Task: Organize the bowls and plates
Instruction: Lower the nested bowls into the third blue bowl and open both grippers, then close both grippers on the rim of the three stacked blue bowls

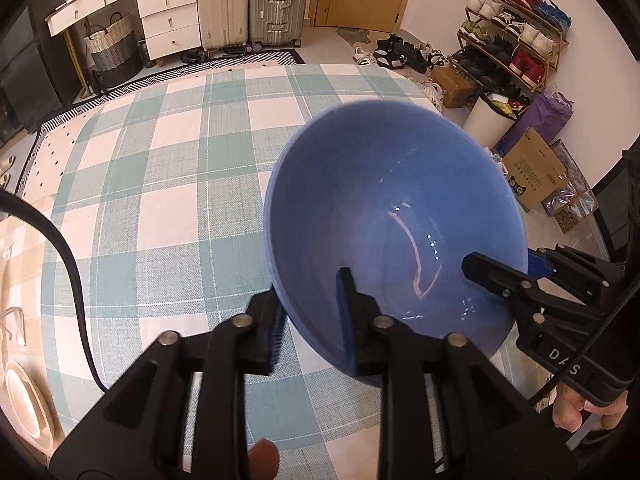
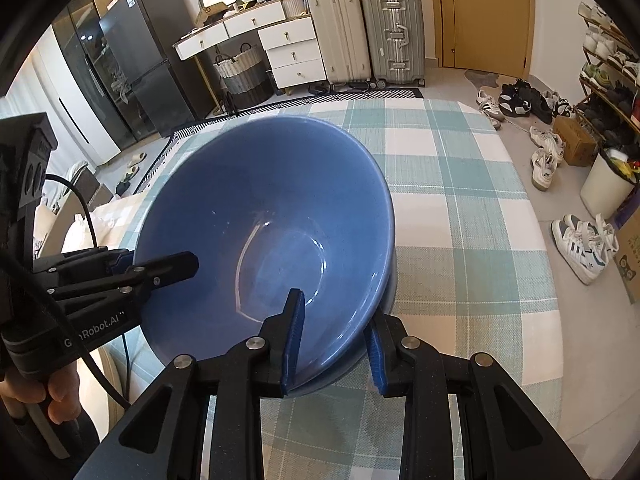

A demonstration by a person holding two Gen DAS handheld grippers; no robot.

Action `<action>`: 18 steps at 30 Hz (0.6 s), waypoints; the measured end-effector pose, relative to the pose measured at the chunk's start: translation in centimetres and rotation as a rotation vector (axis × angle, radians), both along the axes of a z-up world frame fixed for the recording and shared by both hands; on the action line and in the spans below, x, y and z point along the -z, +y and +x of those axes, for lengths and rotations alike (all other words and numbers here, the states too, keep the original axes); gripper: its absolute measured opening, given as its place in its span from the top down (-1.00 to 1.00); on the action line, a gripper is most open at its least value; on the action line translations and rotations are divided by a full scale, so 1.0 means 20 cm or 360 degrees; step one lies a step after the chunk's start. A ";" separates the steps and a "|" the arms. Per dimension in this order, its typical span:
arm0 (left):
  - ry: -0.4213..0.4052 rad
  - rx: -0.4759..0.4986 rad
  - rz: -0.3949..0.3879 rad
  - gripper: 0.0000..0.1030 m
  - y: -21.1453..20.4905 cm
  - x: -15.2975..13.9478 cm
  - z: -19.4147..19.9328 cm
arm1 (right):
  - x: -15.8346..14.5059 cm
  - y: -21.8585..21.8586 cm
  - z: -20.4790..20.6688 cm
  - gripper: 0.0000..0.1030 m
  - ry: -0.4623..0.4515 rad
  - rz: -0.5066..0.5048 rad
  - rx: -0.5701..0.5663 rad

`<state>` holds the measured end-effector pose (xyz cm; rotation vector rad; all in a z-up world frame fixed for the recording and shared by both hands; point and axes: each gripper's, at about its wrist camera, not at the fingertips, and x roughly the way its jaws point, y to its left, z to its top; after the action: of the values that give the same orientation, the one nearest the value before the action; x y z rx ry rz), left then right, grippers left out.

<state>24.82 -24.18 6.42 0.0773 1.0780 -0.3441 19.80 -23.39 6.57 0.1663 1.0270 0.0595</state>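
Note:
A blue bowl (image 1: 384,208) (image 2: 264,208) sits tilted inside a second blue bowl (image 2: 332,380), whose rim shows just beneath it, on the teal-and-white checked tablecloth (image 1: 160,200). My left gripper (image 1: 312,328) (image 2: 148,262) straddles the upper bowl's near-left rim, one finger inside and one outside. A small gap shows at its pads, so it is open. My right gripper (image 2: 336,344) (image 1: 520,268) clamps the opposite rim. Its inner pad lies on the bowl's inside wall and its outer pad is against the outside of the stack.
Beige plates (image 1: 24,400) lie at the table's left edge, and a black cable (image 1: 76,280) crosses the cloth there. Beyond the table stand suitcases (image 2: 368,28), a white drawer unit (image 2: 292,48), a shoe rack (image 1: 516,32) and a white bin (image 1: 492,120).

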 end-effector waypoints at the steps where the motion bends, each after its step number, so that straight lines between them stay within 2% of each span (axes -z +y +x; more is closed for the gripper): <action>1: -0.0015 -0.0007 0.0010 0.16 0.00 -0.01 0.00 | 0.00 0.00 0.00 0.40 -0.0002 -0.0003 0.0001; 2: -0.0027 -0.0011 0.0009 0.06 0.01 -0.01 0.00 | 0.00 -0.01 0.00 0.38 -0.0005 -0.0003 0.0007; 3: -0.0028 -0.0013 0.0005 0.06 0.02 -0.01 0.00 | -0.01 -0.02 -0.01 0.32 -0.0023 0.0005 0.0012; 4: -0.0028 -0.0015 0.0005 0.04 0.02 -0.01 0.00 | -0.02 -0.02 -0.02 0.17 -0.0026 0.0007 0.0016; 6: -0.0033 -0.0023 0.0009 -0.29 0.04 -0.02 0.01 | -0.04 -0.03 -0.02 -0.04 -0.0043 -0.0003 0.0041; 7: -0.0036 -0.0027 0.0000 -0.34 0.05 -0.02 0.01 | -0.05 -0.04 -0.03 -0.05 -0.0056 -0.0003 0.0044; 9: -0.0037 -0.0036 -0.0016 -0.43 0.07 -0.03 0.02 | -0.07 -0.06 -0.03 -0.14 -0.0067 0.0027 0.0055; 10: -0.0040 -0.0040 -0.0018 -0.46 0.07 -0.03 0.02 | -0.08 -0.07 -0.04 -0.33 -0.0077 0.0038 0.0059; 13: -0.0042 -0.0045 -0.0027 -0.50 0.09 -0.04 0.02 | -0.11 -0.08 -0.06 -0.62 -0.0111 0.0053 0.0061; 18: -0.0037 -0.0044 -0.0052 -0.72 0.10 -0.03 0.02 | -0.12 -0.09 -0.08 -0.78 -0.0121 0.0090 0.0042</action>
<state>25.25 -22.13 7.12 0.0370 1.0493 -0.3350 18.24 -25.23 8.93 0.2274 0.9477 0.0701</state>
